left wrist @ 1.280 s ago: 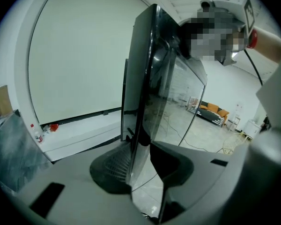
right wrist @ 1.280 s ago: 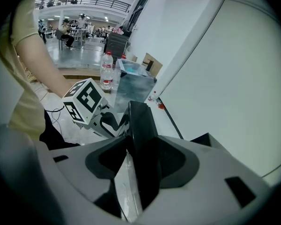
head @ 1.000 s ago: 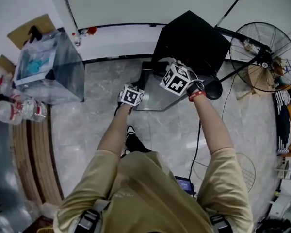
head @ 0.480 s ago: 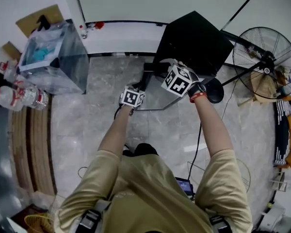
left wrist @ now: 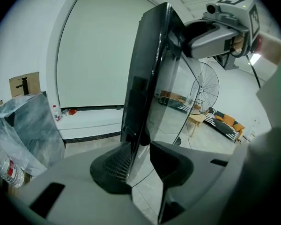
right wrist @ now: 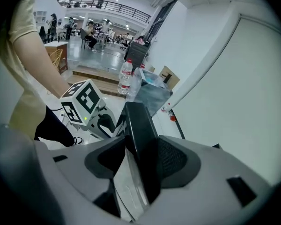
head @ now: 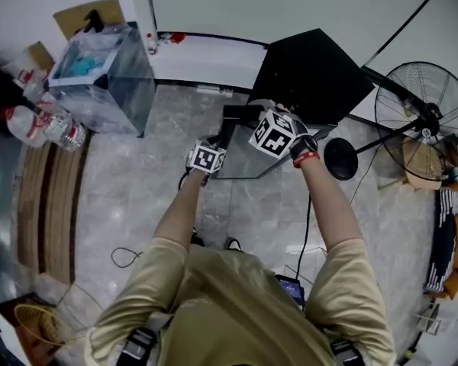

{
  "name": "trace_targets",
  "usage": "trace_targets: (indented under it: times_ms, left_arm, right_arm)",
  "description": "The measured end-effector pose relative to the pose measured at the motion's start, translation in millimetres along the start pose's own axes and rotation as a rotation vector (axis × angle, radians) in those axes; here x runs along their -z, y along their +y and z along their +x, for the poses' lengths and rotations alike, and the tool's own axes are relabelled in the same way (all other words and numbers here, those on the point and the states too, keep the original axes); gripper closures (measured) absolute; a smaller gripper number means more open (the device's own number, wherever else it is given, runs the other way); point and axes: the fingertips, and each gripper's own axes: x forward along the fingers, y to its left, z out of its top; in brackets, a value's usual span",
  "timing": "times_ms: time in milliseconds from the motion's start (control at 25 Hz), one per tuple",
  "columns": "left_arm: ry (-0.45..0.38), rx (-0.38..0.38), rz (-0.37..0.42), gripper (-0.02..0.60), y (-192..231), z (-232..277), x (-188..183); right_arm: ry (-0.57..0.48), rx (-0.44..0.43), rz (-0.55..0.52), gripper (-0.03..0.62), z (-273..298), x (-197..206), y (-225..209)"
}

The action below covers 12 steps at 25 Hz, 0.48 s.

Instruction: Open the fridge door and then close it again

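**Fridge door: open, gripped at its free edge by both grippers**

Item: fridge door [head: 248, 158], mirror-faced, standing open and well clear of the black fridge cabinet [head: 313, 71].
Left gripper [left wrist: 141, 156]: clenched on the door's edge, low down.
Right gripper [right wrist: 141, 156]: clamped across the same edge, higher up.
Change over the last second: both grippers and the edge appear to have swung together a little further from the cabinet.
Status, as judged: the opening half is largely done and the closing swing is still to come.

open office hall: desks [right wrist: 97, 35], mezzanine railing [right wrist: 100, 3], marble floor [head: 122, 197]
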Motion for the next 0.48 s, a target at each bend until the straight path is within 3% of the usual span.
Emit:
trace_targets:
  times_ms: [480]
  left_arm:
    - [-0.025,-0.097,-0.071,0.453,-31.8,-24.6,25.2]
  right_arm:
    - [-0.042,-0.047,-0.075,0.356,-21.9,3.9,36.0]
